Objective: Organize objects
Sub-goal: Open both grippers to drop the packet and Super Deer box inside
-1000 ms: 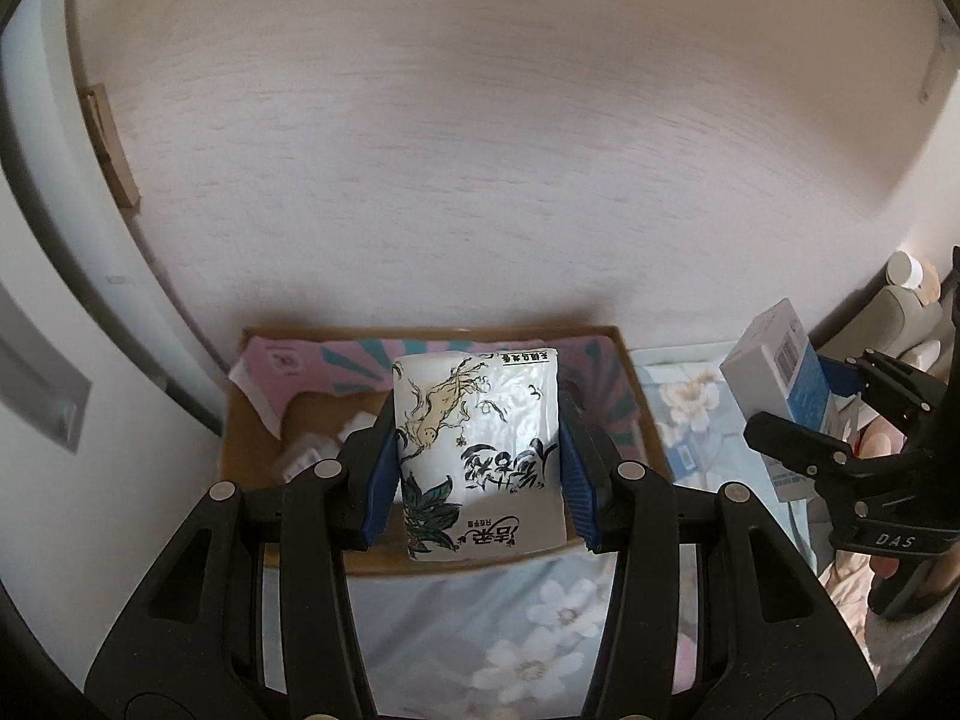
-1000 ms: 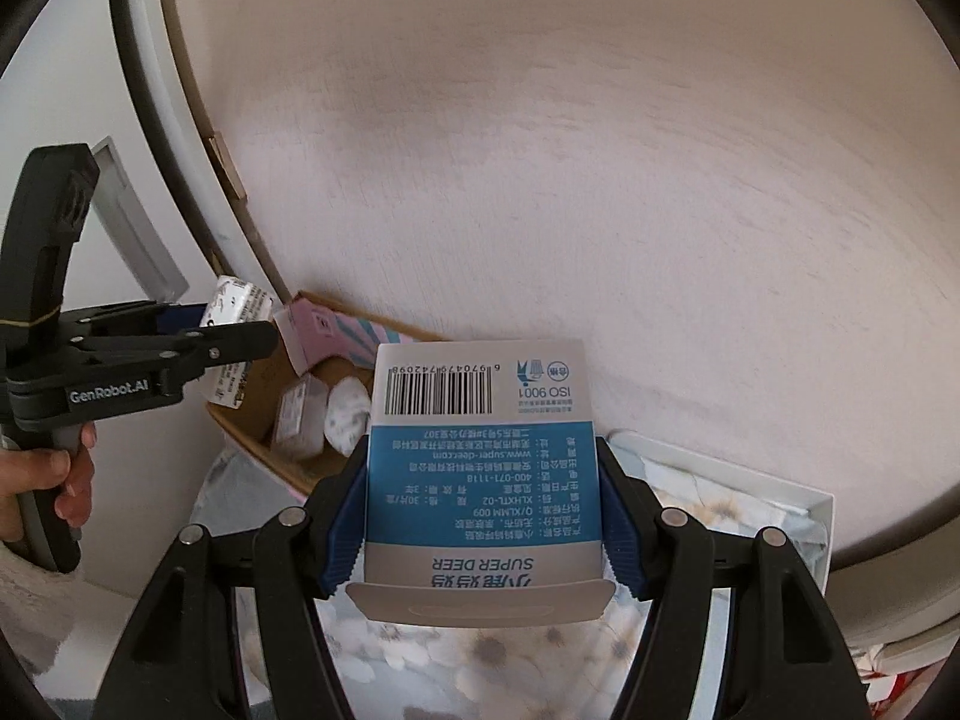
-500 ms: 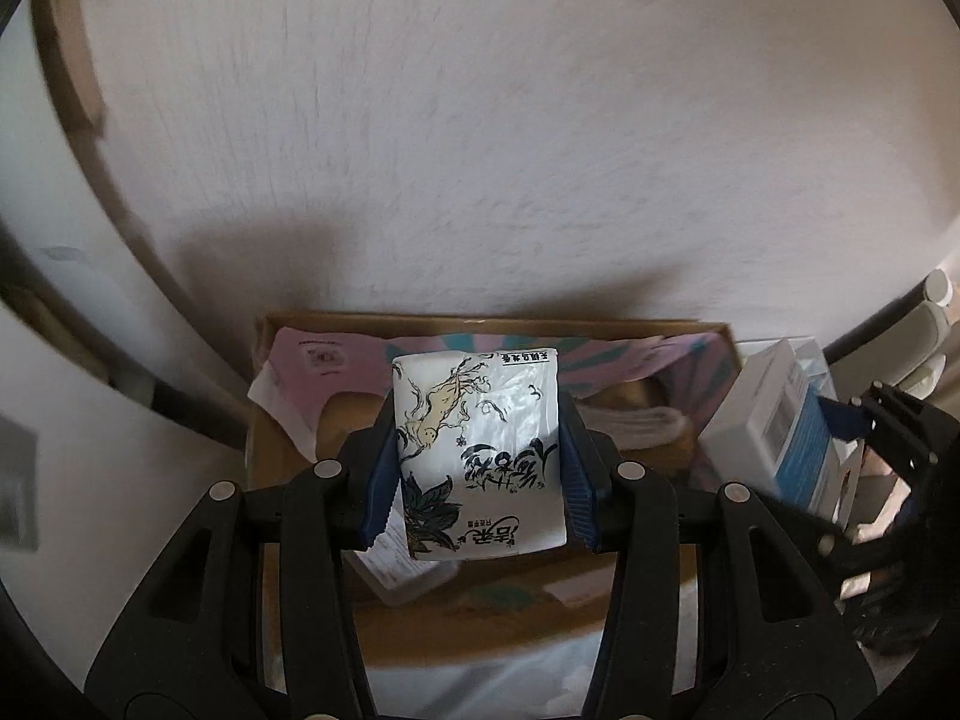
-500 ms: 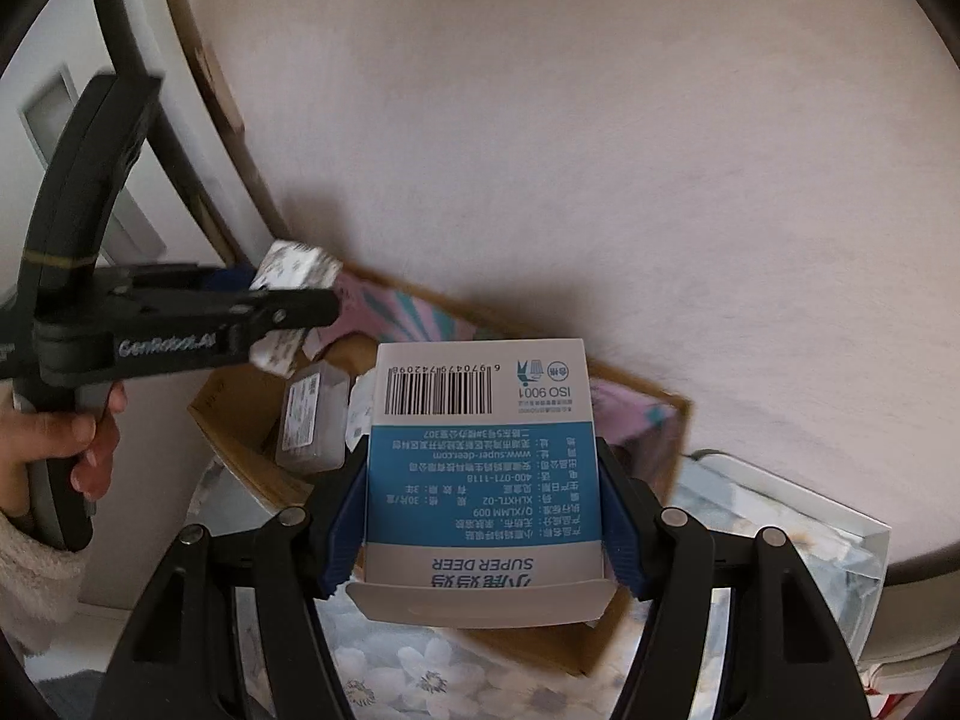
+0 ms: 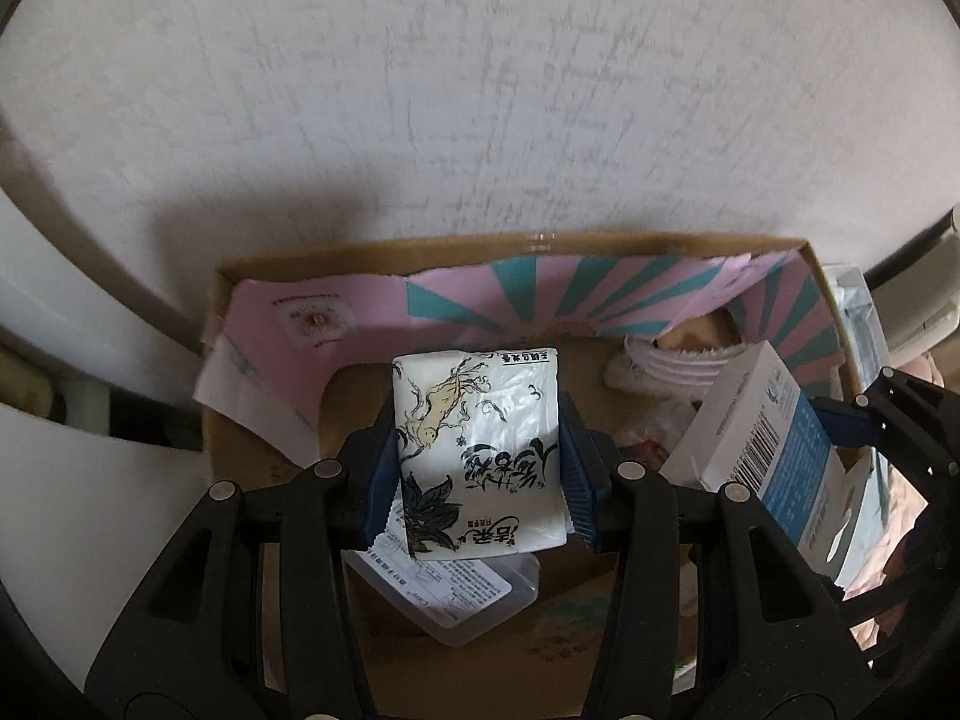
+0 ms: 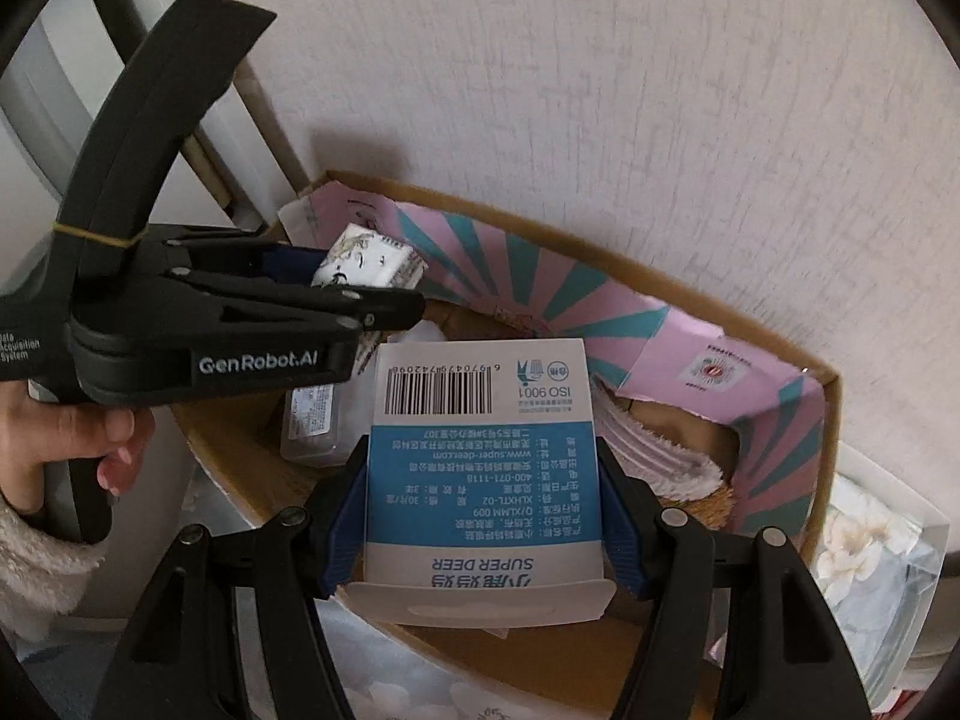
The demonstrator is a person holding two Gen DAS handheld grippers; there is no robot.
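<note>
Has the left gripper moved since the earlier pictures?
Yes. The left gripper, holding the tissue pack, has advanced over the cardboard box, which now looms nearer.

Clear plastic case (image 5: pixel 462 591): top half hidden under the tissue pack (image 5: pixel 477 450) clamped in the left gripper (image 5: pixel 477 468); label print too small to be read. Fluffy item (image 6: pixel 660 450) ahead-right of the right gripper (image 6: pixel 483 516): partly covered by the blue-and-white box (image 6: pixel 483 456), type not determinable. Cardboard box (image 5: pixel 600 240): near edge blocked by the gripper bodies. Floral fabric (image 6: pixel 876 564): cut off at the frame edge.
</note>
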